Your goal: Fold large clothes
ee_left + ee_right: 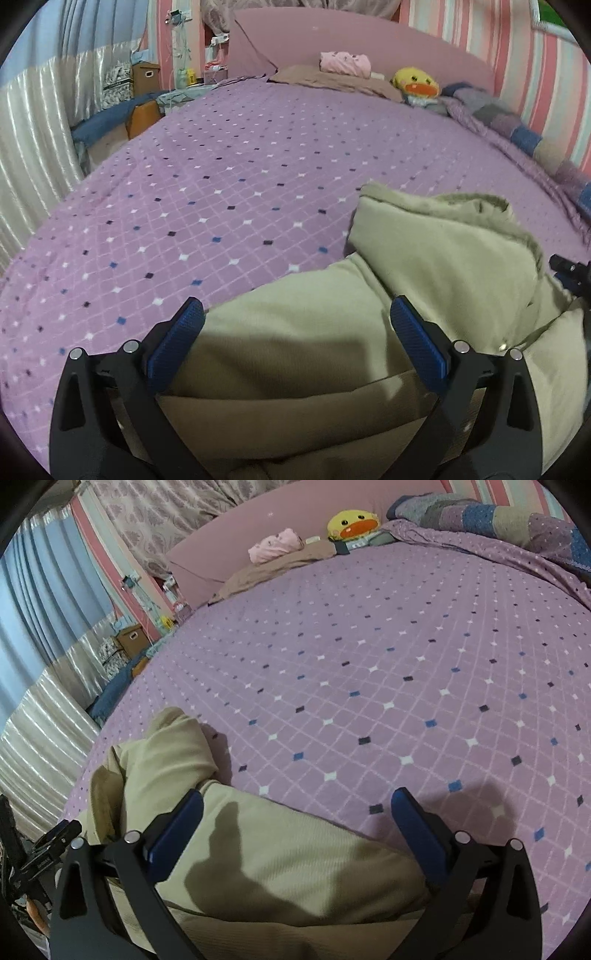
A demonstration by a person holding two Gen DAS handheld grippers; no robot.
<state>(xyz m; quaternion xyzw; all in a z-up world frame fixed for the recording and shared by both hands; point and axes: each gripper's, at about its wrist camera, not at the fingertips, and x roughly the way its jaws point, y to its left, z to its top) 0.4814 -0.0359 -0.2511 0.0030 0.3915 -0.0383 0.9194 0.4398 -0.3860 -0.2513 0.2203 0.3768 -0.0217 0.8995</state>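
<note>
Left wrist view shows the left gripper (297,332) spread wide with nothing pinched; the garment (424,258) bunches between and beyond its fingers, heaped toward the right. The right gripper (297,823) is spread too, the garment (258,856) under its left finger and bare bedspread (369,646) ahead. Folding looks barely started: no flat, squared folds show, though the fisheye hides the near part.

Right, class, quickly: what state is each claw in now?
Left claw: open, over the beige garment, holding nothing.
Right claw: open, holding nothing.
</note>
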